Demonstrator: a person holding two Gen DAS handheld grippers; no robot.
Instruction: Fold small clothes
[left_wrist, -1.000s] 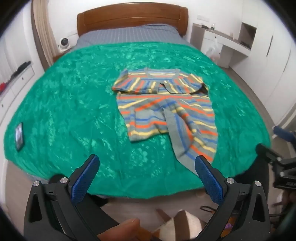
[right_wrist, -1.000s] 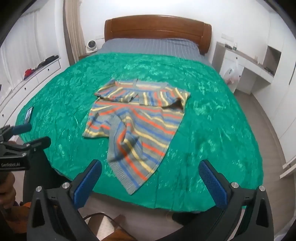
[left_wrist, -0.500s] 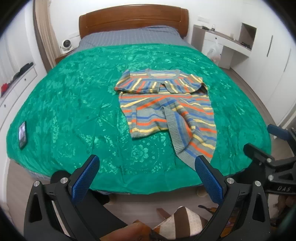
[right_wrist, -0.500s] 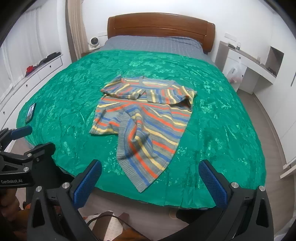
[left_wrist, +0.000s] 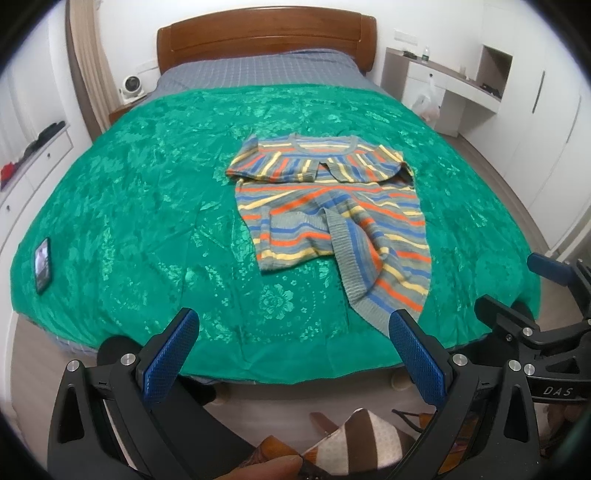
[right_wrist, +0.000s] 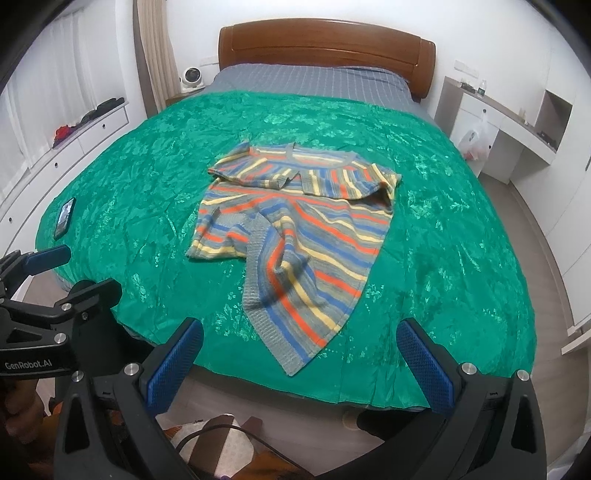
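Both tools have drawn back from the bed since the earlier frame, left tool and right tool with fingers apart and empty, while the striped sweater lies mid-bedspread, sleeves folded in, hem flipped askew, body folds apparently remaining.

You're in a home bedroom: a wide bed with a curved brown wooden headboard fills the frame, spread with a shiny green floral bedcover. Upper right, a white built-in desk beside white wardrobe doors; far left, white drawer units under curtains.
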